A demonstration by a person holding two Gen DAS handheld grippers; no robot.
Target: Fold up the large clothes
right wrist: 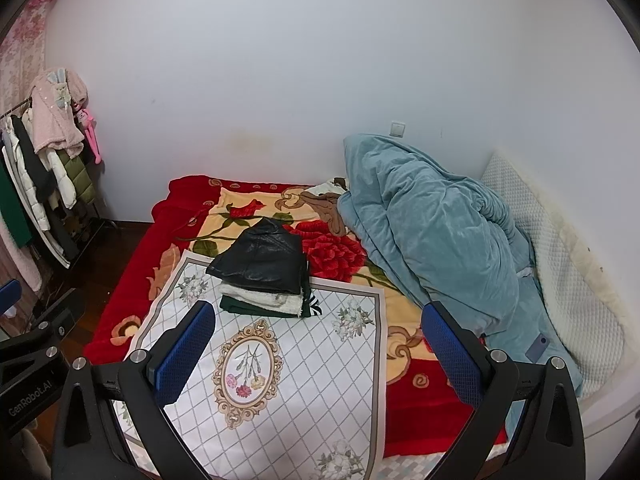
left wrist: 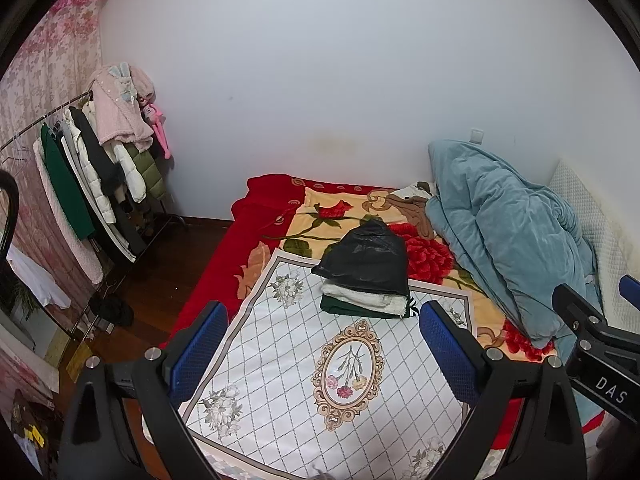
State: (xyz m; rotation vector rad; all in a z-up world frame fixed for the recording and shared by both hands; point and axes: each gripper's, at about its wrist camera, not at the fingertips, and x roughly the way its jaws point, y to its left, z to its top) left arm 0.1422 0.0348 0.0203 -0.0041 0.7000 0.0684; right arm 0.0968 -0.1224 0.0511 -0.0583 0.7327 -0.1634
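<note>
A stack of folded clothes (left wrist: 366,276), black jacket on top, lies at the far edge of a patterned cloth (left wrist: 320,376) on the bed (right wrist: 420,412), its long side running left to right. The left gripper (left wrist: 322,354) and right gripper (right wrist: 320,354) hover wide apart, holding nothing. Only the left view shows the full clothes rack (left wrist: 80,184).

Teal duvet (right wrist: 436,236) bunched by wall w/ white pillow (right wrist: 560,264) — coat rack (left wrist: 80,184) far left.
</note>
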